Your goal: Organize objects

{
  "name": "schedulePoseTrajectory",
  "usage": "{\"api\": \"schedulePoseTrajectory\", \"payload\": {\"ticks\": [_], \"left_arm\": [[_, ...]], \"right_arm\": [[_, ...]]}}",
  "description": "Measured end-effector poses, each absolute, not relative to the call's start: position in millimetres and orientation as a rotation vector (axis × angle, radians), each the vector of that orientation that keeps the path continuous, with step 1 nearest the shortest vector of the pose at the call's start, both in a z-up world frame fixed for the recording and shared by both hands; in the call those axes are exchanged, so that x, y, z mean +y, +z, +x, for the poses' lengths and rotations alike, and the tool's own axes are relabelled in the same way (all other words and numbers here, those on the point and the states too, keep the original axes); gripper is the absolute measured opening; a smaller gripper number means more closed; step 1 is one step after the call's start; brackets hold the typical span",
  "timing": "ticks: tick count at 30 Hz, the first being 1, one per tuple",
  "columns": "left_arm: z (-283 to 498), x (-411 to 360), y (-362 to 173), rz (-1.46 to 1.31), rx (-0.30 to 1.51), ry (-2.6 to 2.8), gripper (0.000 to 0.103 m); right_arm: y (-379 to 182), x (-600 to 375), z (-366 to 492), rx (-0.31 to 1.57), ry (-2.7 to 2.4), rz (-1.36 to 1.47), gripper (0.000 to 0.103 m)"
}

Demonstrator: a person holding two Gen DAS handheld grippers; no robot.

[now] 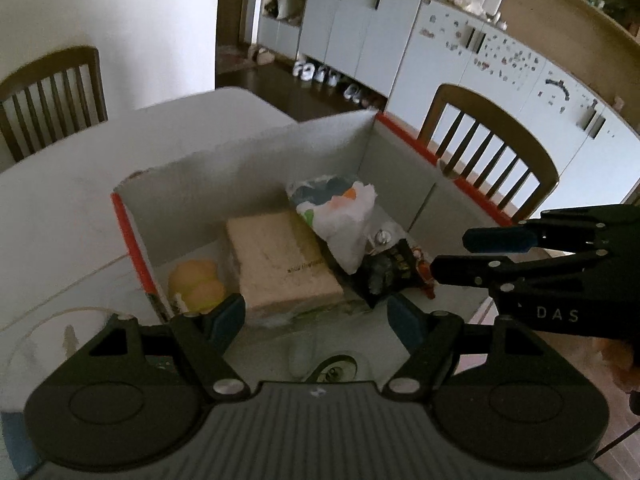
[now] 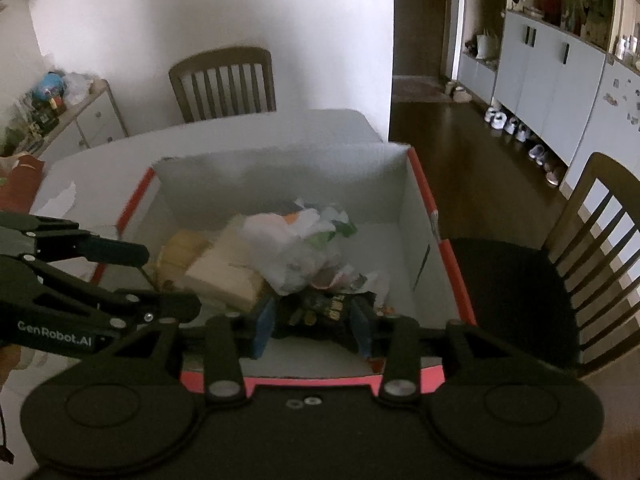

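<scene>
An open white cardboard box with red-orange rims [image 1: 132,236] stands on the white tabletop [image 1: 60,208] and holds the task's things; against its left wall lies a soft yellow-and-orange rounded toy [image 1: 196,284], beside that a flat beige rectangular block with small dark print [image 1: 280,264], and leaning over the block's far corner a crumpled white plastic bag with green and orange patches [image 1: 340,220]; a dark glossy snack packet with yellow lettering [image 1: 390,268] lies just right of the bag, touching it, near the box's right wall. The left claw [image 1: 316,312] hangs over the near edge of the box with its blue-padded jaws standing wide apart and nothing between them; the block and the packet lie below and beyond its tips. The right claw [image 2: 314,324] comes in over the near red rim, its jaws partly parted on either side of the dark packet; in the right wrist view the pads flank the packet closely, yet whether they press on it cannot be told through the blur. The bag's bulk rises right behind the packet and crowds the space ahead of the right claw; each claw shows at the side of the other's view, close by but apart. Around the tabletop stand dark wooden slat-backed chairs [image 2: 224,80]; pale blue-grey cabinets [image 1: 360,28] line the far wall, with a row of light shoes [image 1: 320,74] on the dark floor beneath them.
</scene>
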State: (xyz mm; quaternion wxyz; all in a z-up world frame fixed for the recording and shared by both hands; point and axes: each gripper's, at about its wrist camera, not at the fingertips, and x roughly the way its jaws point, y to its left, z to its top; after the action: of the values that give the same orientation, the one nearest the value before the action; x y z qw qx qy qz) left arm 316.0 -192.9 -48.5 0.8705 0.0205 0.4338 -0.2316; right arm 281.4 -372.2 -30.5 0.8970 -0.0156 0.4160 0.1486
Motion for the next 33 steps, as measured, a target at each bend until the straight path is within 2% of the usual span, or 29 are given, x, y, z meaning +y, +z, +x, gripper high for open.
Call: {"api": "schedulePoseTrajectory", "payload": {"ticks": [19,22,24,26,33], "left_arm": [[262.2,-139.9,-0.4,0.029,0.755,-0.508,0.078],[254.1,-131.8,4.1,0.036,0.735,-0.504,0.078],[249.7,-126.2,6.0,0.031,0.730,-0.511,0.078],[246.4,-121.9,6.8,0.030,0.729,-0.516,0.084],[233.8,-110.8,8.0,0.040,0.716,-0.546,0.087]], "right_arm": [[5.8,-333.3,223.2,0.759,0.283,-0.004,0.056],[9.2,-326.7,212.5,0.736,0.277,-0.003,0.066],[11.4,-321.8,206.2,0.723,0.271,-0.001,0.067],[13.3,-319.0,201.4,0.714,0.262,0.007,0.069],[17.9,-309.9,181.8,0.672,0.240,0.025,0.085]]}}
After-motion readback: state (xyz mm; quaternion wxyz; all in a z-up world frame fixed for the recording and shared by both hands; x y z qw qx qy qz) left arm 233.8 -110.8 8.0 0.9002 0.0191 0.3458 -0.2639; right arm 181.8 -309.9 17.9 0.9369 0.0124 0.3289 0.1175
